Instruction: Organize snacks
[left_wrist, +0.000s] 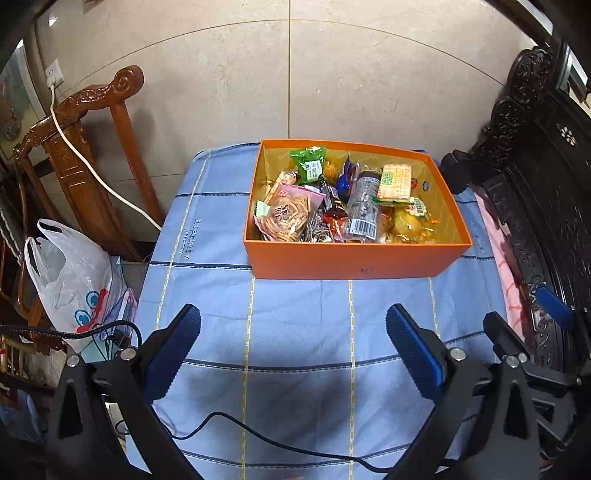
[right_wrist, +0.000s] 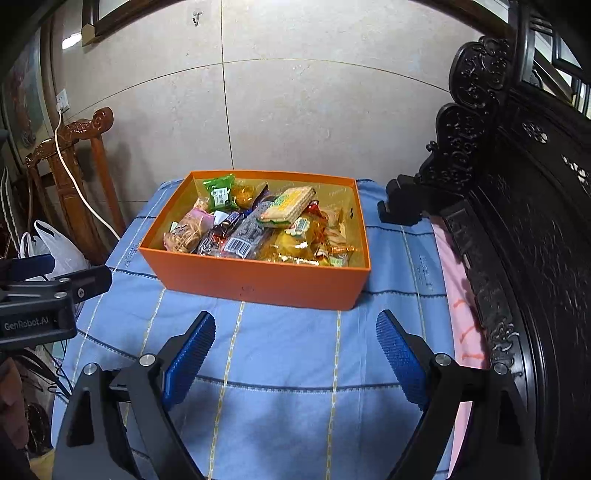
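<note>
The orange box (left_wrist: 354, 258) full of snacks (left_wrist: 332, 206) sat on the blue checked tablecloth (left_wrist: 295, 332); before the box, left tongs (left_wrist: 293, 325) and right tongs (right_wrist: 295, 332) gaped apart, empty

We see an open orange box (left_wrist: 351, 260) sitting flat near the tabletop's far edge, toward its right side. It is filled with loosely piled snacks: a green packet (left_wrist: 309, 164) at the back, a pink-topped bag of round crackers (left_wrist: 286, 214) front left, a wafer pack (left_wrist: 395, 182) lying on top, and yellow sweets (left_wrist: 410, 225) front right.
</note>
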